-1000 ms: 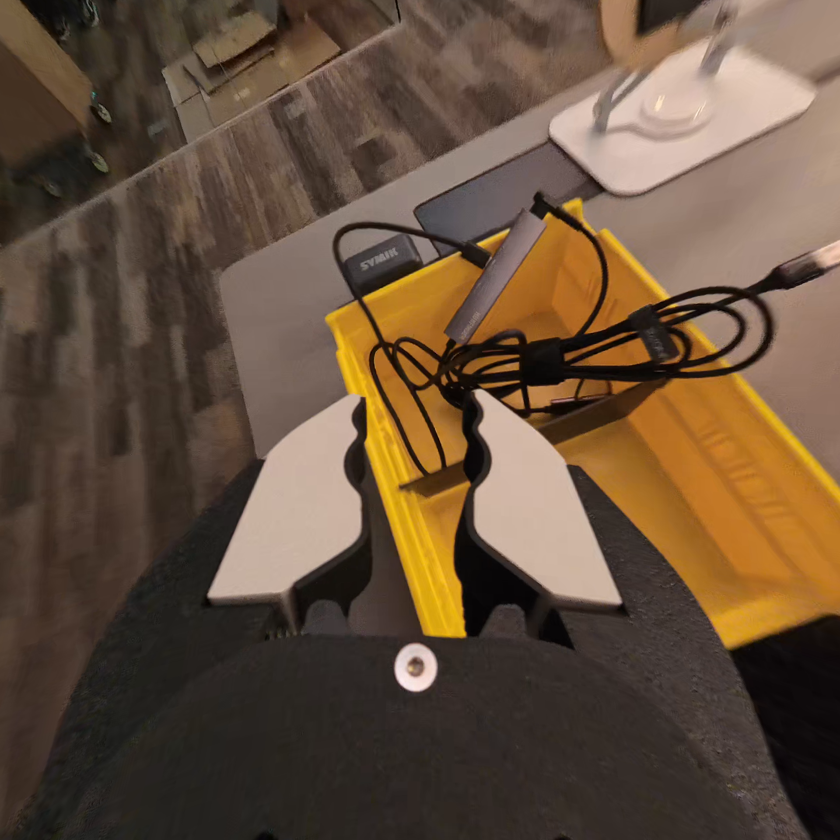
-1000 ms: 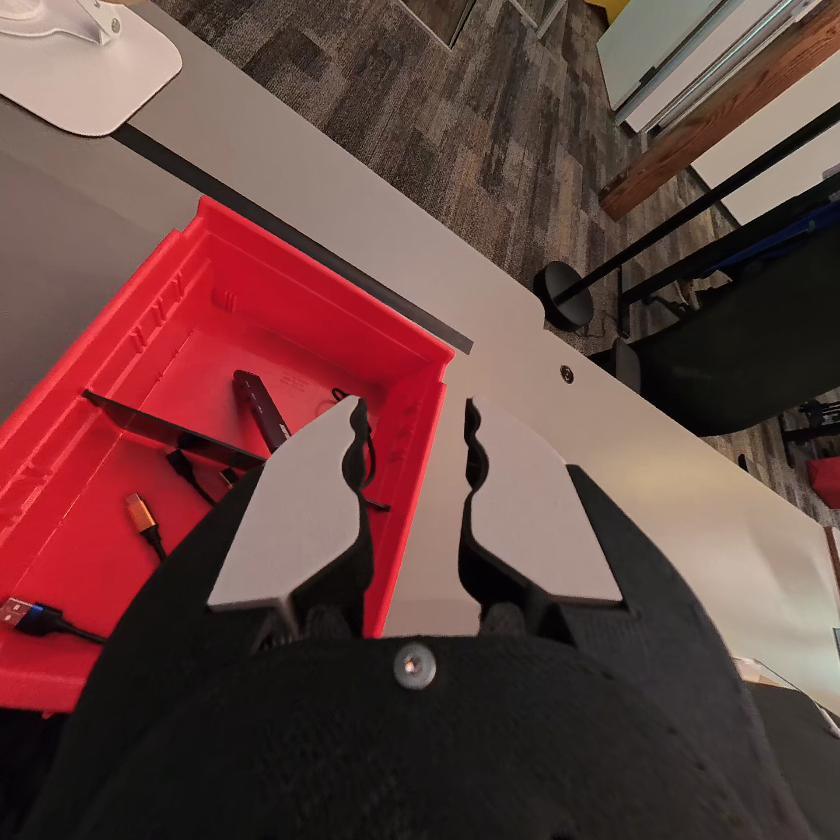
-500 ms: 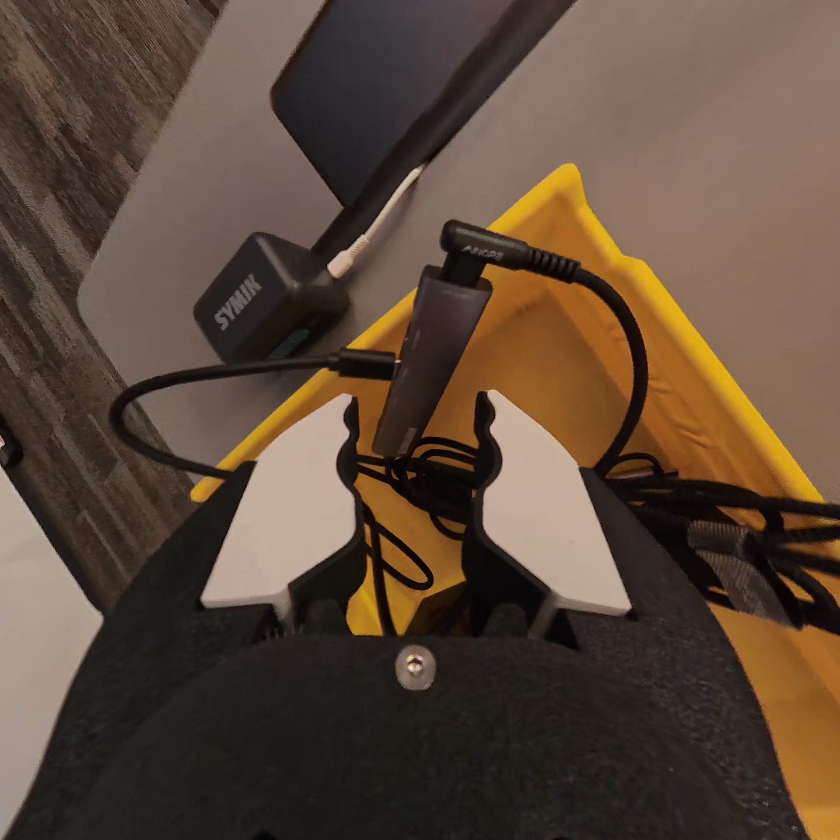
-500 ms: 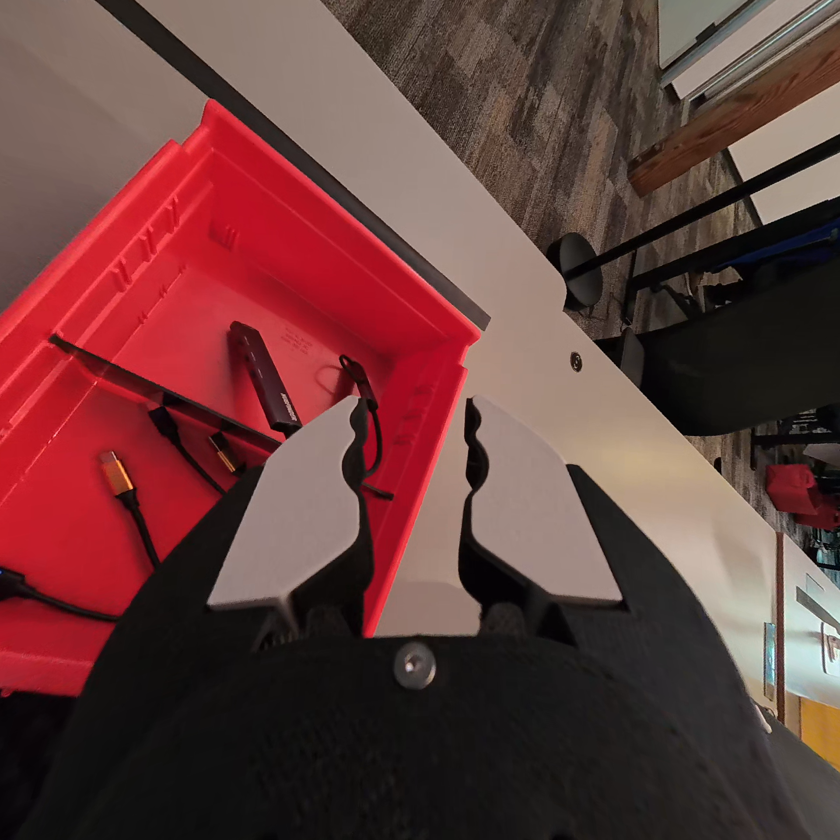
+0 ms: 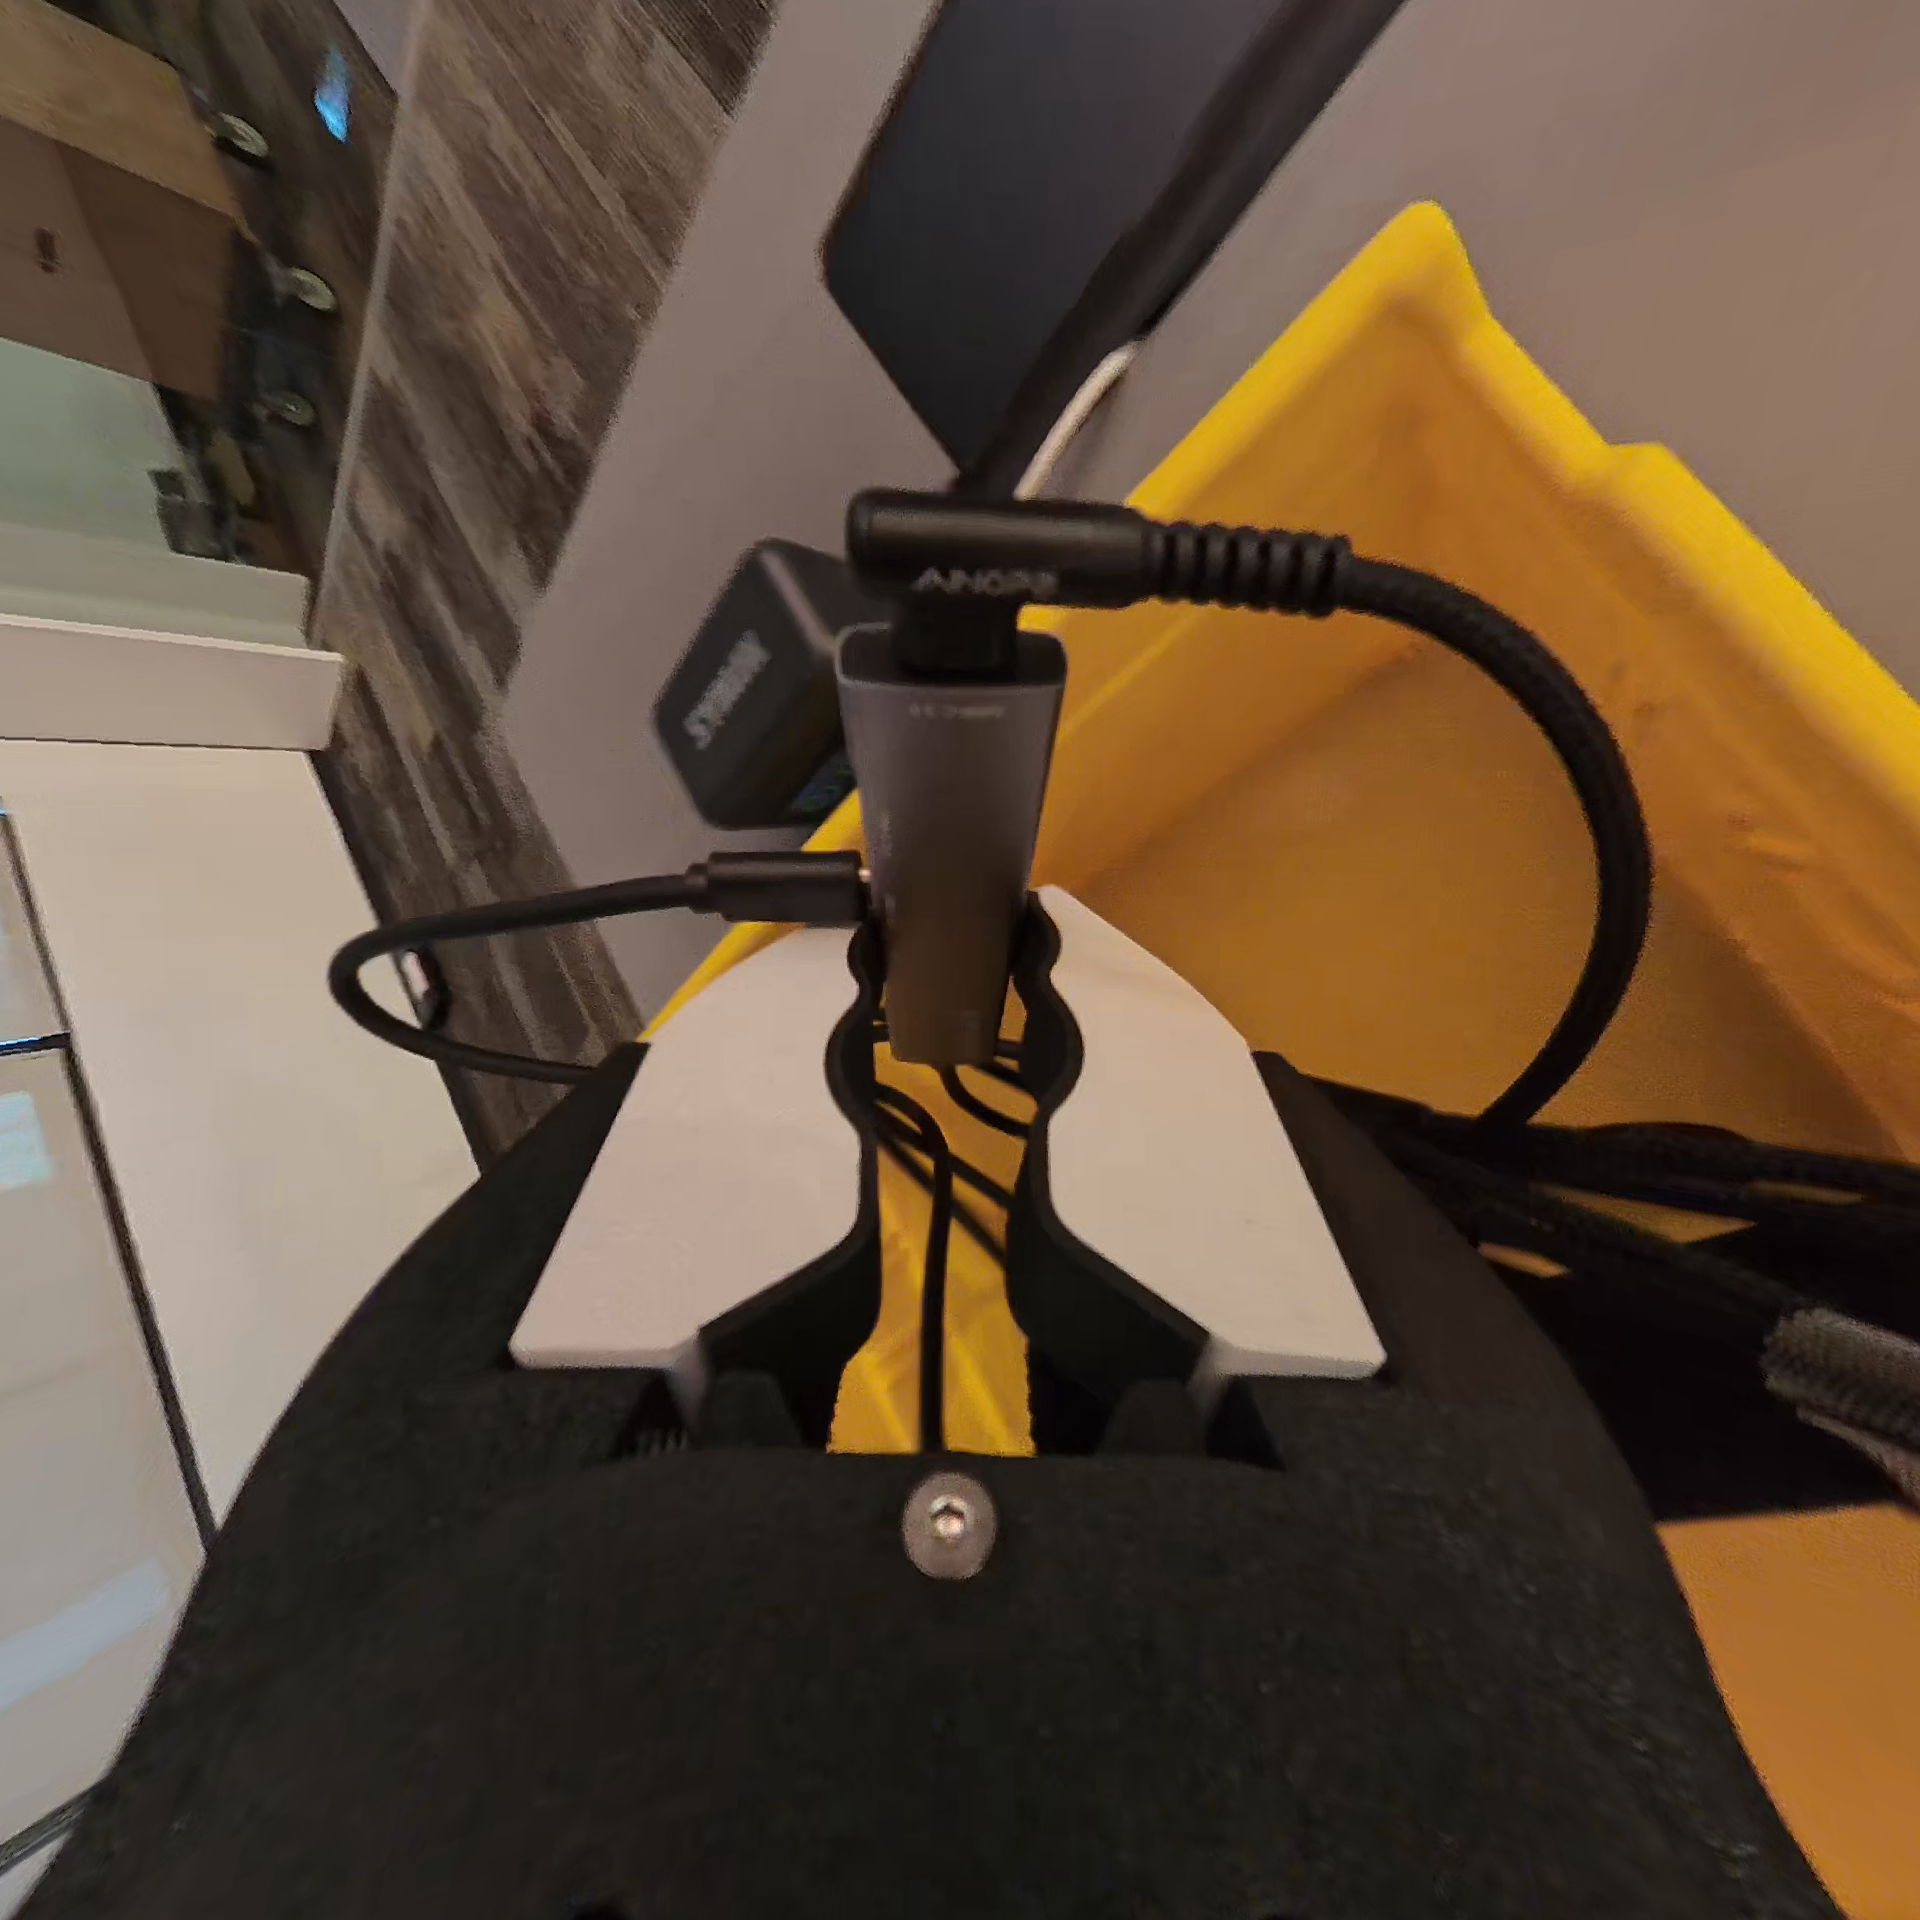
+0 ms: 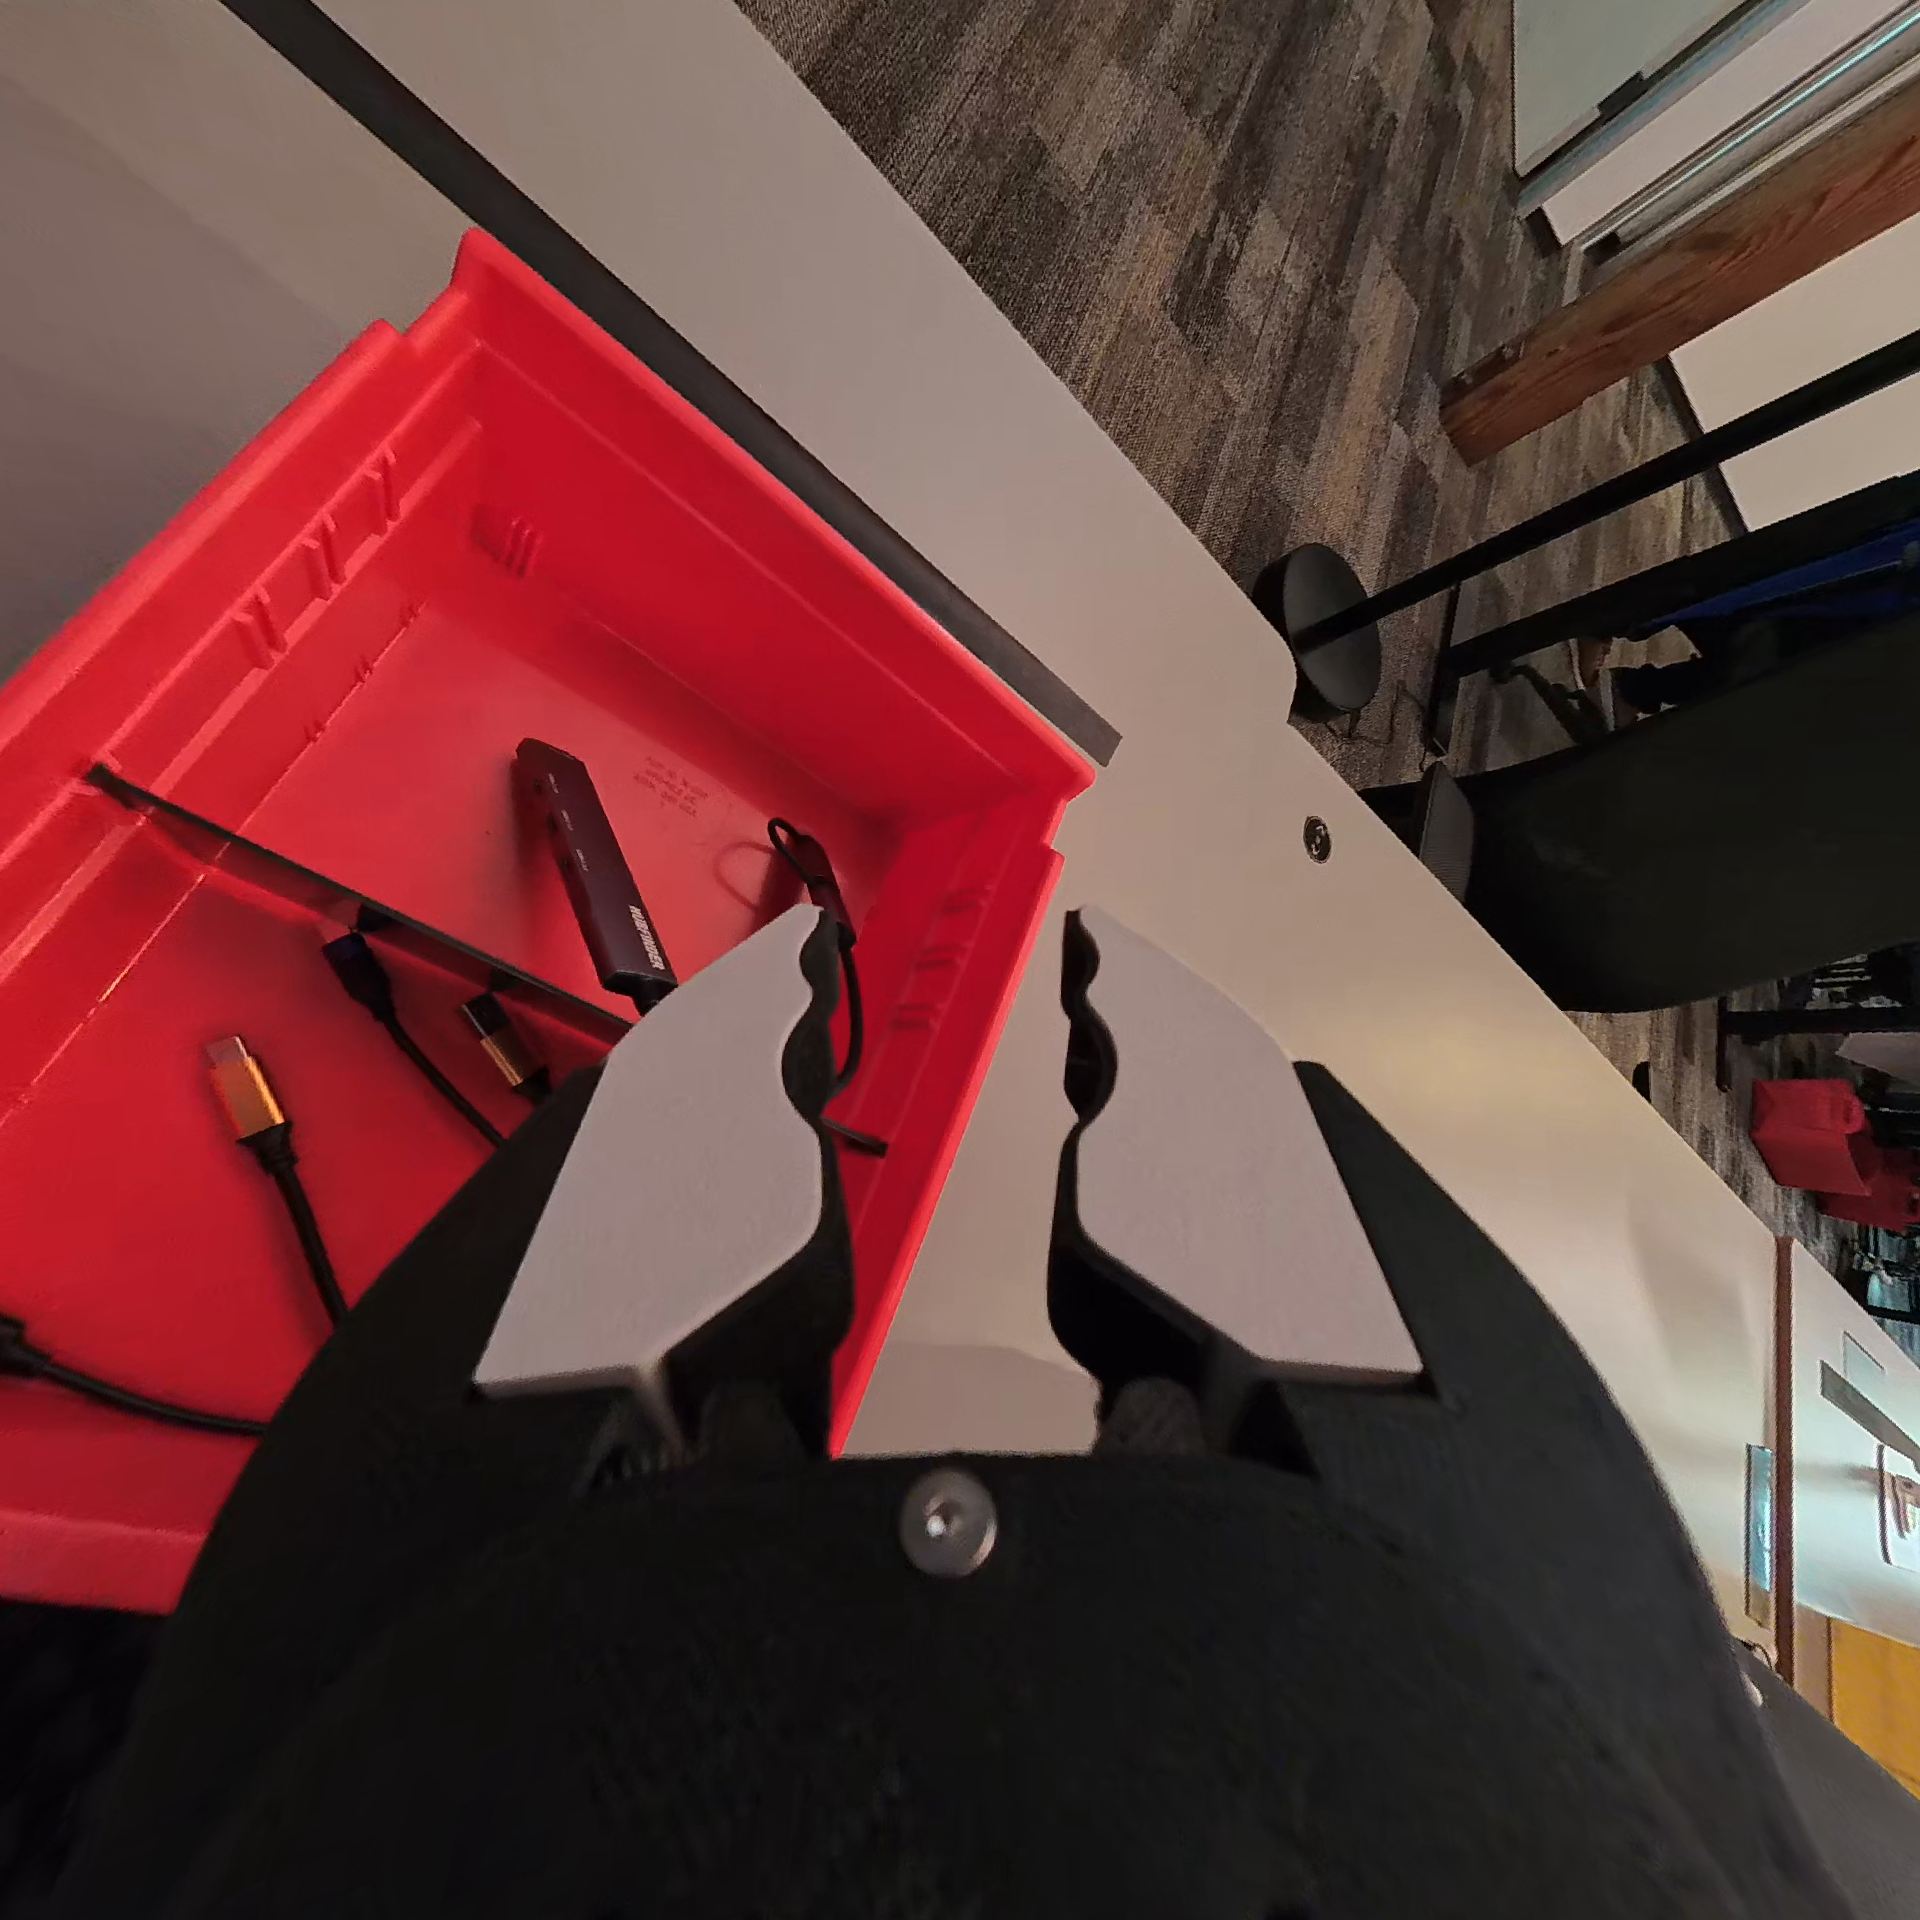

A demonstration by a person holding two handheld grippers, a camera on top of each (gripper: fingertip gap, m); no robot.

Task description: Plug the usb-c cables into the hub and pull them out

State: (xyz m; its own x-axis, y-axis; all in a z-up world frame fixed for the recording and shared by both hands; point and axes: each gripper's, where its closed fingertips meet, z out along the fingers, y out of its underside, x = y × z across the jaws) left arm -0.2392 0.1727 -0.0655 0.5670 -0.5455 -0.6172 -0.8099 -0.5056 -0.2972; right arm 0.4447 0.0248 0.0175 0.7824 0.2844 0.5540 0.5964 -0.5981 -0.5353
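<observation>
So the left gripper (image 5: 951, 935) is clamped on the slim grey metal hub (image 5: 951, 831), two black cables (image 5: 1507, 748) plugged in, unplugging left; right gripper (image 6: 940, 925) open, empty.

Both the left gripper (image 5: 948, 971) and the right gripper (image 6: 940, 971) have a rough matte black body, two pale grey fingers (image 5: 727, 1143) with wavy black inner pads, and one silver screw (image 6: 948, 1525) at centre.
</observation>
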